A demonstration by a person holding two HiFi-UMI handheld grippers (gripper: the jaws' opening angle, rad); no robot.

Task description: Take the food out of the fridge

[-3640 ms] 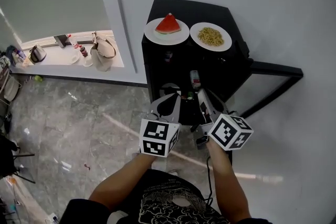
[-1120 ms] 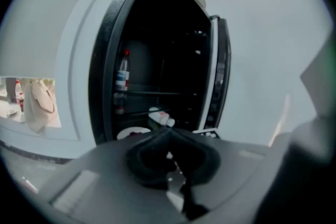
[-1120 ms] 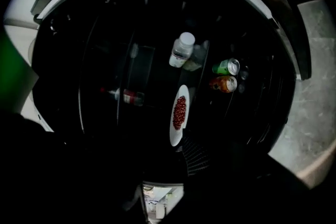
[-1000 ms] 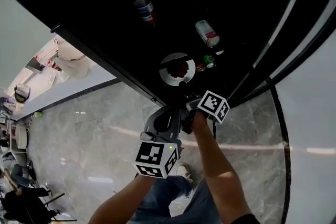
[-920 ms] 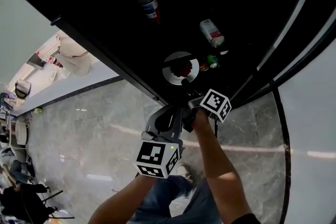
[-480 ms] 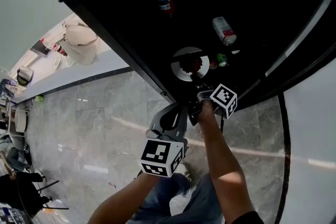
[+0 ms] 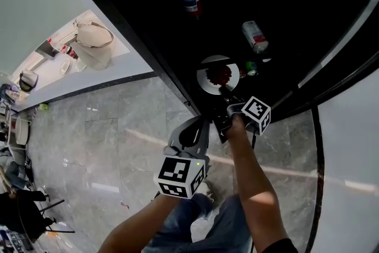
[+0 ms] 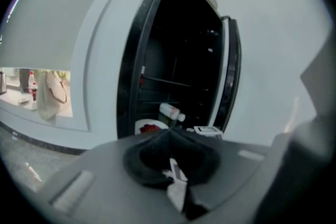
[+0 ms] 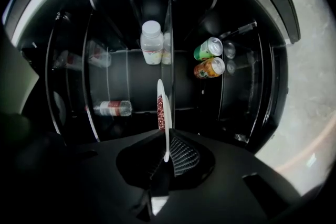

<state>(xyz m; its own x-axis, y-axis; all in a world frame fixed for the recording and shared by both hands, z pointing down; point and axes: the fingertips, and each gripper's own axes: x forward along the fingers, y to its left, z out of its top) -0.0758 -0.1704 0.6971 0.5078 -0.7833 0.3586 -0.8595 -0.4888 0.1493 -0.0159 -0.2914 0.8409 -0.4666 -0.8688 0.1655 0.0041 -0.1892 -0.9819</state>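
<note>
Right tool [image 9: 167, 152]: reaches into the open fridge [image 7: 142, 3]. Its jaws have just been closing and now pinch the near rim of the white plate [image 9: 167, 113], which stands edge-on between them.
Left tool [image 8: 169, 132]: jaws together with nothing in them, held outside the fridge, facing its doorway.
Food: red food [image 7: 223, 74] is heaped on the plate, which is inside the fridge on a shelf, just beside a green can [image 9: 209, 49].
Step in hand: likely securing the plate before drawing it out.
Doing it well: keep the rim grip firm and the plate level. Pull straight back slowly so the heap does not slide, stay clear of the can, and bring the left tool under the free rim once the plate is outside.
</note>
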